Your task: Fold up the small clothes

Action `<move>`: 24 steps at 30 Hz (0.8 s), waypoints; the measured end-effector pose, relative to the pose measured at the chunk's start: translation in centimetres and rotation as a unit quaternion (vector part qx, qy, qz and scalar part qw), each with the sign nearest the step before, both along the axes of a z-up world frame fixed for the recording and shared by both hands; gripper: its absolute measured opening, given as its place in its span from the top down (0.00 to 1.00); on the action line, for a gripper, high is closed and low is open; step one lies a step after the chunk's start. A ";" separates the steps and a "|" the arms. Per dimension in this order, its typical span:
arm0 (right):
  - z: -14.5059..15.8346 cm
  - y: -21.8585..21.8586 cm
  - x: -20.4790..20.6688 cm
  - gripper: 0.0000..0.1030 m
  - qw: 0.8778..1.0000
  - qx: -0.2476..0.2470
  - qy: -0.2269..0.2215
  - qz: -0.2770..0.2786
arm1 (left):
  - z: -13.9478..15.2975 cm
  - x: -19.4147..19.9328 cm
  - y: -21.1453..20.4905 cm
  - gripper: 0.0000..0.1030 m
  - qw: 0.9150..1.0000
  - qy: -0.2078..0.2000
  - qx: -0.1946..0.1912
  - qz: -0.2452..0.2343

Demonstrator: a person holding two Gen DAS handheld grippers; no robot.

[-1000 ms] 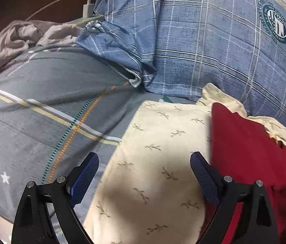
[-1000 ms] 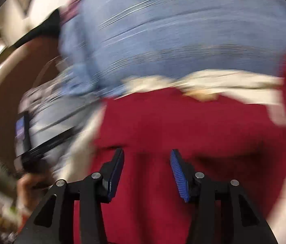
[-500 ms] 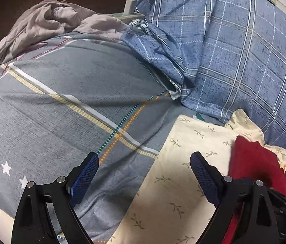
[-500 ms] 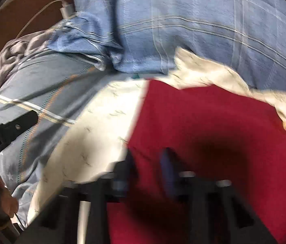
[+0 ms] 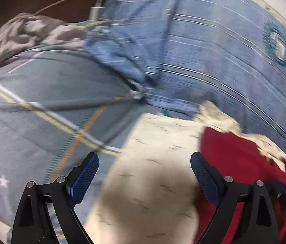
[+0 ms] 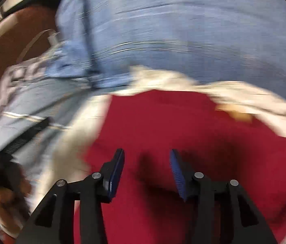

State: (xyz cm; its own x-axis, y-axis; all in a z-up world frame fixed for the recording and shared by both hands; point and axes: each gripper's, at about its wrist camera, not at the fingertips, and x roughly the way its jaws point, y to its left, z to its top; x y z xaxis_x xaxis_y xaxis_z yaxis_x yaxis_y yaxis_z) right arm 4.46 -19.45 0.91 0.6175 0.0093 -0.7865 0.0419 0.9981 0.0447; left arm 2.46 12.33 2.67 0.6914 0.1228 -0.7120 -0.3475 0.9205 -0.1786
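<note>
A cream garment with a small leaf print [image 5: 155, 162] lies flat on the bed, and a red garment [image 5: 230, 154] lies over its right side. My left gripper [image 5: 144, 168] is open wide above the cream garment, holding nothing. In the right wrist view the red garment [image 6: 183, 126] fills the foreground, with cream cloth [image 6: 244, 99] at its far edge. My right gripper [image 6: 147, 163] is open and empty just above the red garment. Both views are motion-blurred.
A grey bedsheet with stripes and stars [image 5: 41, 109] covers the left. A blue plaid quilt [image 5: 214, 50] is bunched at the back. Crumpled grey-pink cloth [image 5: 27, 34] and a white charger with cable [image 5: 94, 12] lie at the far left edge.
My left gripper has swung right, back over the cream garment. My right gripper, blurred and narrower half a second ago, now stands open over the red garment.
</note>
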 end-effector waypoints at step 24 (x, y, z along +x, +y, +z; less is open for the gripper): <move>0.0 -10.6 -5.6 0.55 0.995 0.038 -0.009 -0.097 | -3.5 3.4 -7.0 0.11 0.991 0.065 0.019 -0.114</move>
State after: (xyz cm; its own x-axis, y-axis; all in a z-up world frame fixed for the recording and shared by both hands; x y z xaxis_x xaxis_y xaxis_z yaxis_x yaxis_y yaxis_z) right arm -1.10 -30.04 0.91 0.6273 -0.0521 -0.7770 0.2315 0.9651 0.1222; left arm 5.81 5.37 -0.80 0.6073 0.0026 -0.7945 -0.1471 0.9831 -0.1092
